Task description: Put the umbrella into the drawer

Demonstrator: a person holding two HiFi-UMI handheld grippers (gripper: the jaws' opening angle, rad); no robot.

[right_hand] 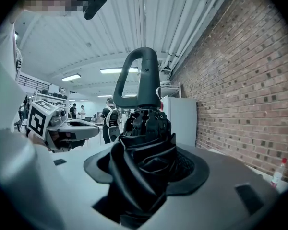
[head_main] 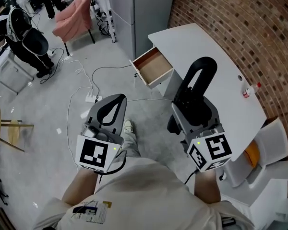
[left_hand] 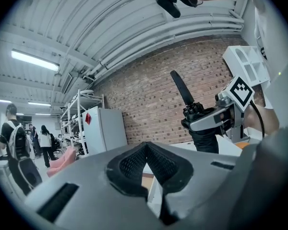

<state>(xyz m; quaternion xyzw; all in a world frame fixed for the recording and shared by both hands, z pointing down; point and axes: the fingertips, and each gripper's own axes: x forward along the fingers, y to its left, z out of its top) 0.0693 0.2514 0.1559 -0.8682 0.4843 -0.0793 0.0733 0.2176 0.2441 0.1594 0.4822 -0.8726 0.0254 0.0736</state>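
Observation:
My right gripper is shut on a folded black umbrella, which stands upright with its loop handle at the top and its bunched fabric between the jaws. I hold it over the near edge of the white table. Beyond it, at the table's left corner, a wooden drawer is pulled open, and nothing shows inside. My left gripper hangs over the floor to the left, jaws shut with nothing between them. In the left gripper view, the umbrella rises from the right gripper.
A small bottle with a red cap stands near the table's far edge, by the brick wall. A grey fridge stands behind the drawer. Cables and a power strip lie on the floor. A white chair is at my right.

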